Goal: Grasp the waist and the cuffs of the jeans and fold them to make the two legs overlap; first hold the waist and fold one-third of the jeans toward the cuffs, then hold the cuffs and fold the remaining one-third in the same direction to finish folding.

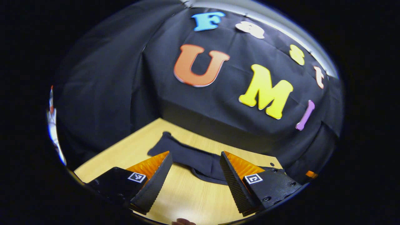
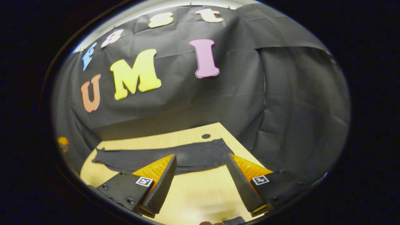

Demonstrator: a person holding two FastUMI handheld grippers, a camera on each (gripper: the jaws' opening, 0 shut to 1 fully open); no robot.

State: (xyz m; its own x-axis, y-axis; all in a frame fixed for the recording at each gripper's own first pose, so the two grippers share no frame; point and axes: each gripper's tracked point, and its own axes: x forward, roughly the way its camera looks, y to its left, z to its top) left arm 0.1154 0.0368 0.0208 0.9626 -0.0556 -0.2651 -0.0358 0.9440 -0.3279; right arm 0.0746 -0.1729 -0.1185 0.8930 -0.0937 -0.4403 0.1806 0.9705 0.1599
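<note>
One pair of jeans [image 2: 162, 157] on wooden table [image 2: 200, 190].

Jeans [image 1: 187, 157] partly behind right finger [image 1: 236, 178] in left gripper view.

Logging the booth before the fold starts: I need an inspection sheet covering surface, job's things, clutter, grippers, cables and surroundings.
Surface: light wooden table, with a small dark round spot near its far edge.
Job's things: dark jeans lying flat and unfolded, waist toward the table's right end, cuffs toward its left end.
Clutter: nothing seen.
Grippers: left hand-held gripper open above the table, empty; right hand-held gripper open, empty, short of the jeans.
Cables: nothing seen.
Surroundings: black cloth wall behind and beside the table.
</note>
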